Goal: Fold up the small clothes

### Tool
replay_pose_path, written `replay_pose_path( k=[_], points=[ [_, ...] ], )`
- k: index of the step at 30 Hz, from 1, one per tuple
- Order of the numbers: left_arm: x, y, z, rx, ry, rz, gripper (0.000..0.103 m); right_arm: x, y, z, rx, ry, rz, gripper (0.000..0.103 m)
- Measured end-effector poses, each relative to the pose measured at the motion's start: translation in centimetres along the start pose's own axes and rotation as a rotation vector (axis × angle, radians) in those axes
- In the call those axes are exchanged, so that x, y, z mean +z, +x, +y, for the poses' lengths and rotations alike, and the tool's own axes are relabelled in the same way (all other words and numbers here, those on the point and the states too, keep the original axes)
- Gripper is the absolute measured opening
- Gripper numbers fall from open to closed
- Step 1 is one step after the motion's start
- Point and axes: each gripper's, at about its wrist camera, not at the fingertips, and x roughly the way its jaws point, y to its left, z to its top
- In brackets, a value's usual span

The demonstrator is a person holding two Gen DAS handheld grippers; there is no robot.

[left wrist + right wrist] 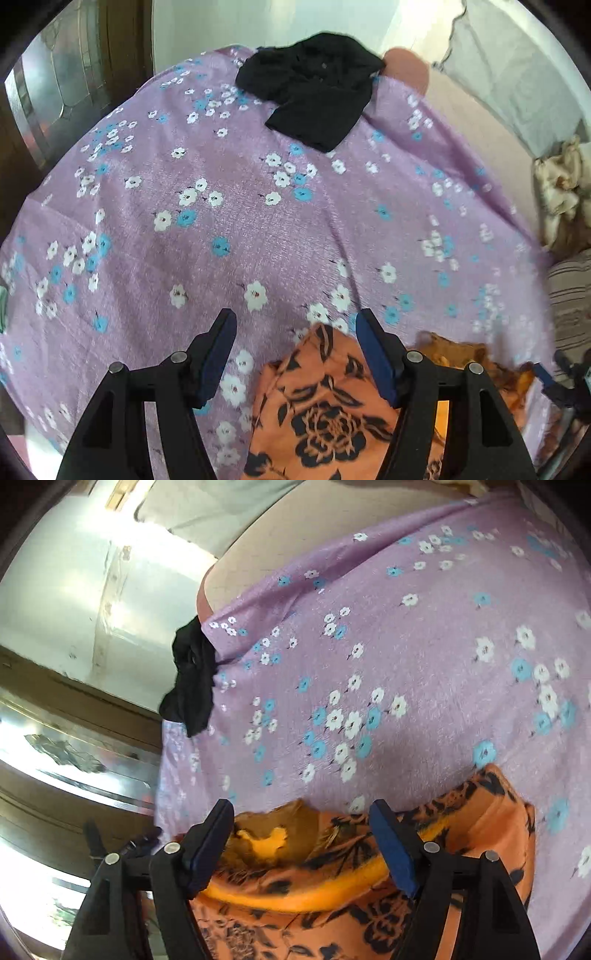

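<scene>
Both tongs stand apart, gripping nothing. Left tongs [295,317] hover over the near end of the orange floral garment [317,413], which lies at 6 o'clock in the left wrist view on the lilac flowered bedsheet [221,206]. Right tongs [301,808] hang over the same garment [480,812], where a plain orange band, likely a hem or waistband, crosses between the fingers.

Judgement: step in hand looks like taking hold of two edges for a fold. To do it well, each pair should come down on a single layer at a corner or along the band, close only once cloth sits fully between the pads, then lift together so the panel stays taut and square.

A black garment [314,88] lies crumpled at 12 o'clock in the left view, near the far edge of the bed, well apart from the orange one.

Hard to make out: the orange garment's full outline is cut off by the frame bottom and the tong bodies; its type is unclear. A brownish rumpled patch at its edge is blurred. Fold state cannot be told.
</scene>
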Motion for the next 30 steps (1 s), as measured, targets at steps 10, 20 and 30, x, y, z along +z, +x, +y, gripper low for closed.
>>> replay_pose_path(
  k=[10, 20, 30],
  points=[
    [-7.9, -2.7, -1.8, -0.070, 0.247, 0.067, 0.071, -8.2, 4.1, 3.4, 0.003, -0.229, 0.383, 0.084],
    [-12.7, -2.5, -1.7, -0.077, 0.198, 0.102, 0.071, -1.5, 3.1, -0.9, 0.009, 0.119, -0.049, 0.084],
    [-14.4, -3.4, -2.0, -0.030, 0.207, -0.044, 0.074, -15.2, -9.6, -1.5, 0.058, 0.060, -0.091, 0.086]
  ],
)
